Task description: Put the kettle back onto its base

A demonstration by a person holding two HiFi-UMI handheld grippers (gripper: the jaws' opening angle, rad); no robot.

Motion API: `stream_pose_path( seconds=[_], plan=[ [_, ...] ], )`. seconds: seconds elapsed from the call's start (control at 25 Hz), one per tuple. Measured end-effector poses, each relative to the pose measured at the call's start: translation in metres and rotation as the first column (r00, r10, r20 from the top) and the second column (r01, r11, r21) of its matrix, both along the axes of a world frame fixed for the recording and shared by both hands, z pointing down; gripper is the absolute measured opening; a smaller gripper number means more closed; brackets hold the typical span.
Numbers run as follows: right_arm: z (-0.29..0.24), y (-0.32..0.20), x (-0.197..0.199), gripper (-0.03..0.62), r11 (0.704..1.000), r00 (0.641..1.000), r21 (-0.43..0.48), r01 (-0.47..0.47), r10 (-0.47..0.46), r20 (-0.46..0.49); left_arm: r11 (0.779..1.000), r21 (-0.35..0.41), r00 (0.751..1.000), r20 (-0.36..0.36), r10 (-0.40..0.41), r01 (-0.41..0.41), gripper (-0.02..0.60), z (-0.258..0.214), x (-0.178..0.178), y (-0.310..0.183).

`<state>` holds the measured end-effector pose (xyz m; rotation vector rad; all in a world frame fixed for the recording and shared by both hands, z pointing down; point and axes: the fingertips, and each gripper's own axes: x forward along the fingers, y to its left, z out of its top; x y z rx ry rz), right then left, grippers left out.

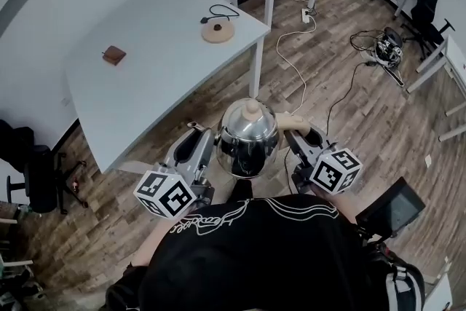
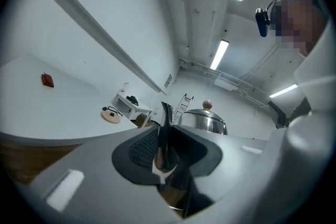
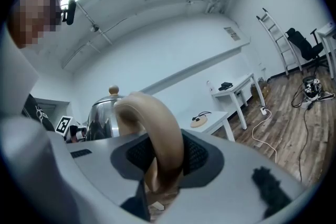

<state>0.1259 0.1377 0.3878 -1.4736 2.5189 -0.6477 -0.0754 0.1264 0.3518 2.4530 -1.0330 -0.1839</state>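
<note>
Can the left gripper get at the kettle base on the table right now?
Probably not: the left gripper is clamped on the spout of the kettle, and the base sits near the table's far corner, well ahead of it.

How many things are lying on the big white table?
2: the round base near the table's far right corner, and a small brown thing toward its left.
</note>
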Motion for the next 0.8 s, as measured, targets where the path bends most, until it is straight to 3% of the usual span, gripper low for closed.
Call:
stream_pose_path(
  seconds=[0.4, 0.8],
  plan=[
    [-0.001, -0.173, -0.009, 0.118, 1.0, 0.999, 0.004, -0.006, 0.006, -0.036, 1.0, -0.005, 1.0, -0.016, 0.009, -0.009, 0.094, 0.003, -0.008, -0.179],
    [-0.016, -0.253, 0.003, 0.118, 0.998, 0.998, 0.051, -0.027, 0.03, -0.057, 0.997, 0.023, 0.997, 0.004, 0.072, -0.072, 0.095, -0.006, 0.005, -0.261]
  ],
)
